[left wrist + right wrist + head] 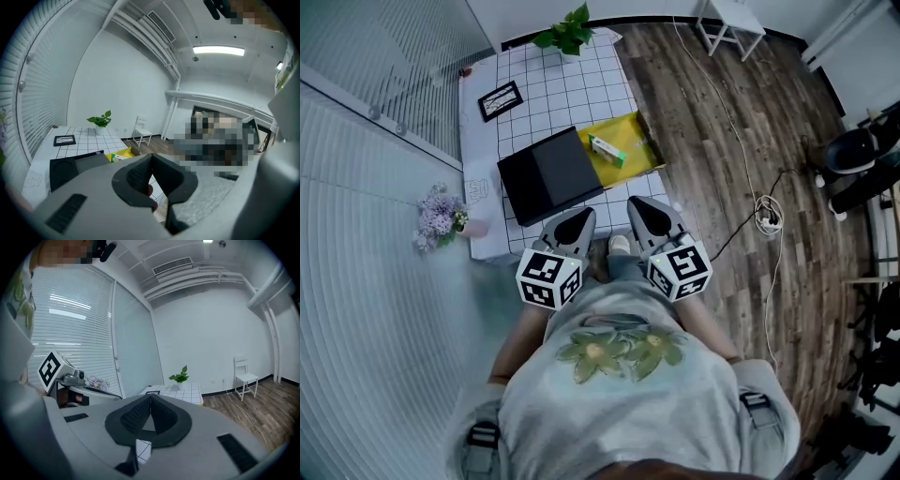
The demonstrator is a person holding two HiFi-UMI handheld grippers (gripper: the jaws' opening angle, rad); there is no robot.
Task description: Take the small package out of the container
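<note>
The container is a flat box lying open on the grid-patterned table (544, 89): a black lid (548, 174) on the left and a yellow tray (630, 131) on the right. The small green-and-white package (607, 150) lies in the yellow tray. My left gripper (583, 216) and right gripper (636, 203) hover side by side just short of the table's near edge, both shut with nothing between the jaws. In the left gripper view the black lid (75, 166) and yellow tray (120, 155) show beyond the shut left gripper (151, 160). The right gripper (150, 400) points past the table.
A potted plant (567, 33) stands at the table's far end and a framed picture (500, 99) lies at its left. Purple flowers (439, 216) sit at the near left corner. A white chair (731, 23) and a cable (764, 216) are on the wooden floor to the right.
</note>
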